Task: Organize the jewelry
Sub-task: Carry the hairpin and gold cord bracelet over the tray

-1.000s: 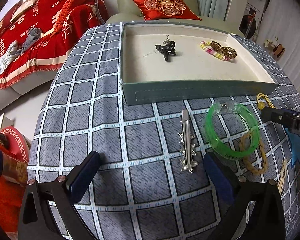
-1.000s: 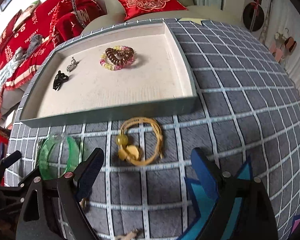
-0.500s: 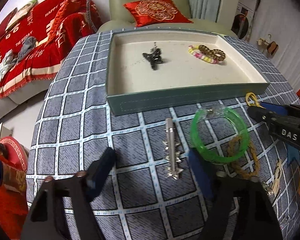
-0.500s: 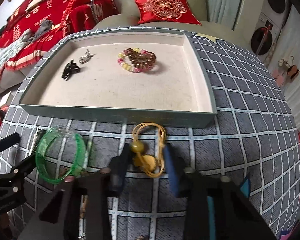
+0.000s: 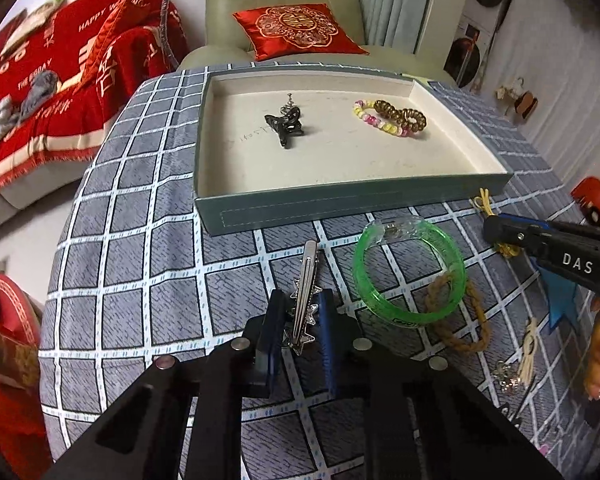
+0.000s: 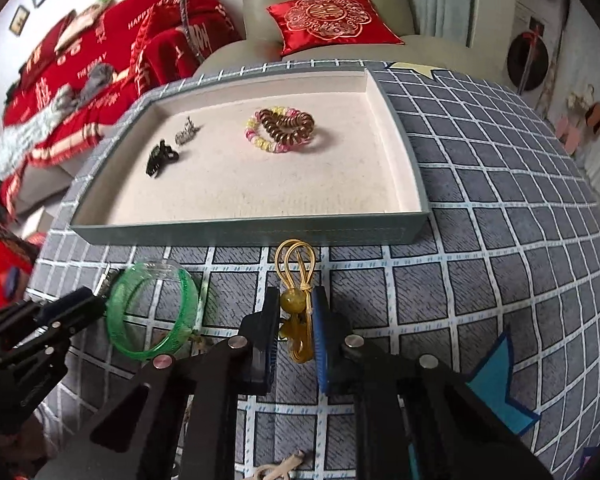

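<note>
The left gripper (image 5: 300,316) has its two blue-padded fingers drawn in tight on the silver star-studded metal hair clip (image 5: 305,286), which lies on the grey checked tablecloth (image 5: 140,272) just in front of the teal shallow tray with a cream lining (image 5: 340,204). The clip's slim end points toward the tray's near wall, and its starred end sits between the pads.

The right gripper (image 6: 296,320) is likewise closed down on the yellow cord hair tie with an amber bead (image 6: 296,300); the bead and the bunched cord are pinched between its fingers, while the cord's loop reaches forward almost to the tray's front wall.

Between the two grippers, also just in front of the tray, the translucent green plastic bangle (image 5: 410,272) lies flat on the cloth, overlapping a braided tan cord bracelet (image 5: 460,320) that lies farther from the tray.

Inside the tray, the black claw hair clip (image 5: 285,126) sits left of centre with a small silver ornament (image 5: 289,104) touching its far side. Toward the tray's right end, the brown coiled hair tie (image 5: 400,114) rests on the pink and yellow beaded bracelet (image 5: 374,118).
</note>
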Available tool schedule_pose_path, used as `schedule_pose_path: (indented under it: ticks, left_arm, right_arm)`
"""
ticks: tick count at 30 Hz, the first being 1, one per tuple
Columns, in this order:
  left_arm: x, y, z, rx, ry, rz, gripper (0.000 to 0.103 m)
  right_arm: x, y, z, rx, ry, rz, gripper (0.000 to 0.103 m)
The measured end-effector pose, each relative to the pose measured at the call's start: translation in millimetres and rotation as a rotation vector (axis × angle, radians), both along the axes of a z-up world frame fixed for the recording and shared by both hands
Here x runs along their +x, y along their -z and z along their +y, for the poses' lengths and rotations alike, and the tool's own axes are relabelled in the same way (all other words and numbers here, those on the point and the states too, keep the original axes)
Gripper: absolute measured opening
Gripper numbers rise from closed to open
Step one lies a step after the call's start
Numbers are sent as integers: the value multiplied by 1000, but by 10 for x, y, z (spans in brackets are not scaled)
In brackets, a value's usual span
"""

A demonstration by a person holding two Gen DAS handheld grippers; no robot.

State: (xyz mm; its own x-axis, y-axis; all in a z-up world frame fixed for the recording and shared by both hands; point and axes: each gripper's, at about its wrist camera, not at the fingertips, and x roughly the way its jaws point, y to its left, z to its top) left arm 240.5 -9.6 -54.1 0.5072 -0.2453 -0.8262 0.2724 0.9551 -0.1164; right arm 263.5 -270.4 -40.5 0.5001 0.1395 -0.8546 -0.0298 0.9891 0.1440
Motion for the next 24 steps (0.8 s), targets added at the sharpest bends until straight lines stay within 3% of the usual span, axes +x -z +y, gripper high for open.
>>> schedule_pose_path:
  ticks: [12,24]
  left_arm:
    - [-109,-281,82,-37,16,-56,32]
    - [-8,-603,86,-72,14,-118,32]
  right_arm:
    - [-131,-213,-194,155,27,-9,17]
    - [-66,-461,-239,184,26,-45,17]
